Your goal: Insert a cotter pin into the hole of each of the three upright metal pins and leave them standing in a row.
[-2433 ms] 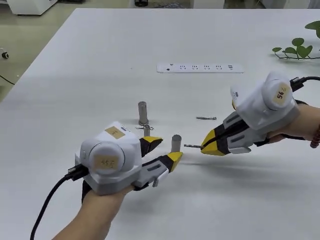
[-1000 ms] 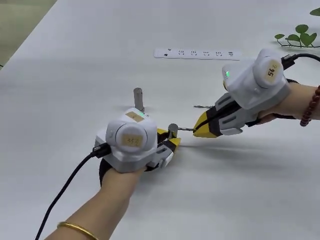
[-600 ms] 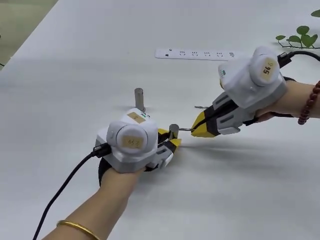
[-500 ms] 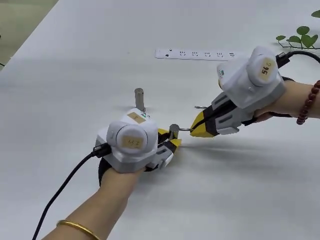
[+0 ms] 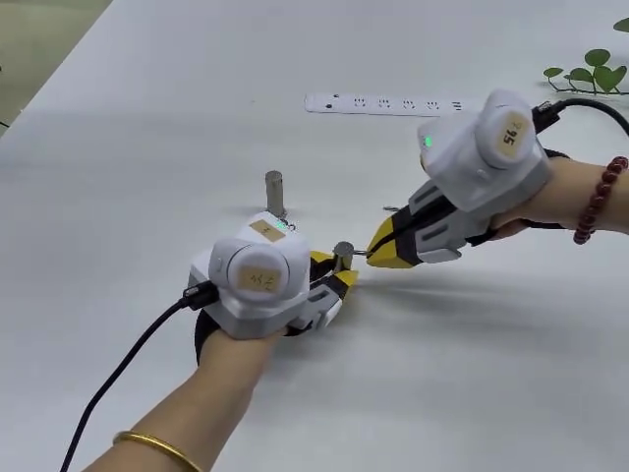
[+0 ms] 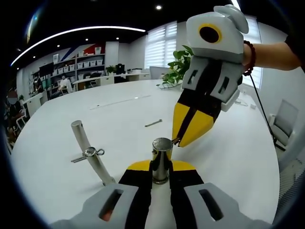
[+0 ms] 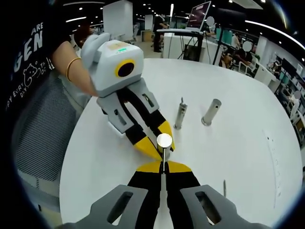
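Metal pin (image 5: 343, 258): stood upright near the middle of the white surface (image 5: 197, 118), pinched by the left tongs (image 6: 161, 168).
Right tongs (image 7: 163, 168): pressed together on a cotter pin (image 5: 361, 254), its tip at that pin's top.

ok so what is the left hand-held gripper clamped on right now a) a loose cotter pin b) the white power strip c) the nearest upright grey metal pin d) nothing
C: the left hand-held gripper has its yellow-tipped jaws shut around the upright grey metal pin, as its own view shows.
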{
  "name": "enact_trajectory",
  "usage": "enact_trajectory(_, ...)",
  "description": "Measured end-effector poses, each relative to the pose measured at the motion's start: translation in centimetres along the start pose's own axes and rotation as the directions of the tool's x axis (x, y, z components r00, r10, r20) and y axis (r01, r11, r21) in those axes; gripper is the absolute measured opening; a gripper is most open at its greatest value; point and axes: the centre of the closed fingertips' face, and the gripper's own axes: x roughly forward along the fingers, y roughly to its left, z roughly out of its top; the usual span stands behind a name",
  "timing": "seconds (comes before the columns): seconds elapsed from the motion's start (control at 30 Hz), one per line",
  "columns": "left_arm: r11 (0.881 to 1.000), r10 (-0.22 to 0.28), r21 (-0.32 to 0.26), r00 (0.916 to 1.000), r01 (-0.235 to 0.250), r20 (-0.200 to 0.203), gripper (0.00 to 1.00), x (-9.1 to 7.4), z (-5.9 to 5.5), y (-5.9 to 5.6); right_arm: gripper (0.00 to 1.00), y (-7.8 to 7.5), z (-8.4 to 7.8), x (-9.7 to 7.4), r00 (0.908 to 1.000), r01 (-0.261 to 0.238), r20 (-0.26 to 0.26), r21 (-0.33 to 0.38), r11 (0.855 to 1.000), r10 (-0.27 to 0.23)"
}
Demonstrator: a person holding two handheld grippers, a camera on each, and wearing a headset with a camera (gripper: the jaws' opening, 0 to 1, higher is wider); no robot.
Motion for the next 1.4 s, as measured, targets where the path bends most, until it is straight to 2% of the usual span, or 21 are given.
enact_trajectory(0.17, 1.000, 0.005, 0.004, 1.0000, -0.005, 0.002, 0.10, 0.0, 0.0, 0.0, 0.00, 0.0, 0.3, 0.4, 1.0000, 0.004, 0.002, 0.004, 1.000, -0.004)
enact_trajectory(0.47, 1.000, 0.009, 0.009, 1.0000, -0.009, 0.001, 0.10, -0.1, 0.0, -0.1, 0.00, 0.0, 1.0, 1.1, 0.9988, 0.049, 0.009, 0.003, 0.999, -0.049)
enact_trajectory(0.63, 1.000, 0.006, 0.007, 1.0000, -0.006, -0.001, 0.10, -0.1, 0.0, -0.1, 0.08, 0.0, 0.6, 1.0, 0.9983, 0.059, 0.003, 0.024, 0.998, -0.059)
enact_trajectory(0.9, 1.000, 0.000, 0.000, 1.0000, 0.000, 0.001, 0.10, 0.0, 0.0, -0.1, 0.03, 0.3, 0.3, -0.2, 0.9976, 0.069, 0.005, 0.040, 0.997, -0.069)
enact_trajectory(1.17, 1.000, 0.006, 0.001, 1.0000, -0.006, 0.004, 0.10, 0.1, 0.0, -0.1, 0.00, 0.1, 0.3, -0.2, 0.9966, 0.082, 0.004, 0.048, 0.995, -0.082)
enact_trajectory(1.4, 1.000, 0.006, -0.015, 0.9999, -0.006, 0.010, 0.10, 0.1, 0.0, -0.1, 0.00, 0.0, 0.4, -0.1, 0.9969, 0.079, 0.007, 0.016, 0.997, -0.079)
